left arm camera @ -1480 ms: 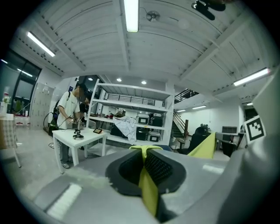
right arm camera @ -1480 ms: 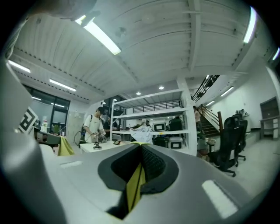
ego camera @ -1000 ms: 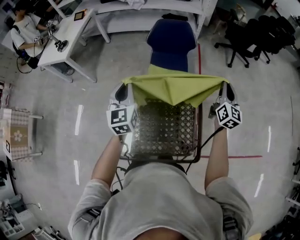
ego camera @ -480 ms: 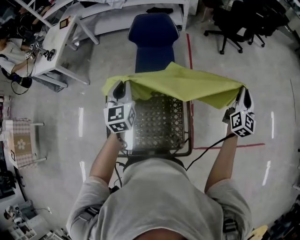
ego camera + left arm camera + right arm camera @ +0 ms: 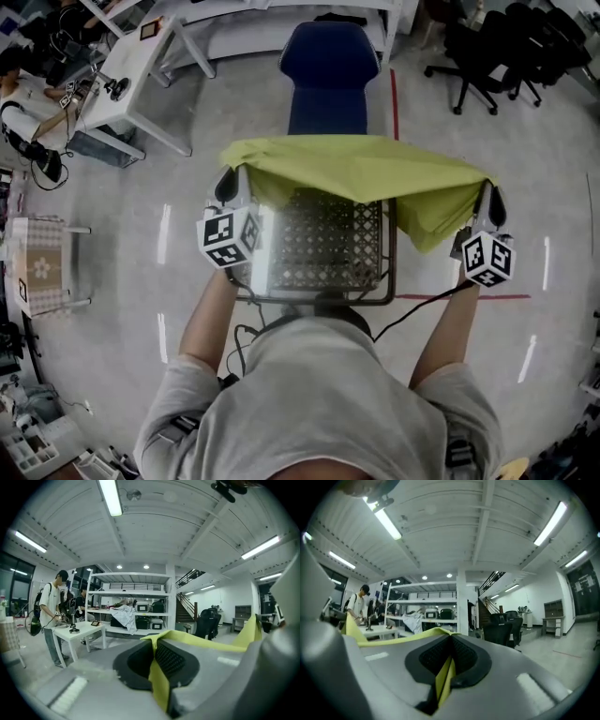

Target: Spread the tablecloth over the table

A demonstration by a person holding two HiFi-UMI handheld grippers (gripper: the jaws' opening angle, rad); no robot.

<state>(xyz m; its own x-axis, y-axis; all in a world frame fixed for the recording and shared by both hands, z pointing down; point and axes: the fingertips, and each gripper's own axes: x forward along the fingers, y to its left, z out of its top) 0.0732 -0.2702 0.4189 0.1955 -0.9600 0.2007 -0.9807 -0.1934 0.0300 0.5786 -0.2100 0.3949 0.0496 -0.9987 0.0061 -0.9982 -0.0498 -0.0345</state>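
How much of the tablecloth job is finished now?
Done: the left hand-held gripper and right hand-held gripper each pinch an edge, and the tablecloth is stretched open between them. In hand: it is held over the table's far edge. Left: most of its top is bare, so the cloth must be laid down.

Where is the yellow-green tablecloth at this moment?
In the head view, the yellow-green fabric tablecloth is stretched between the left tool and the right tool, over the far edge of the metal mesh table.
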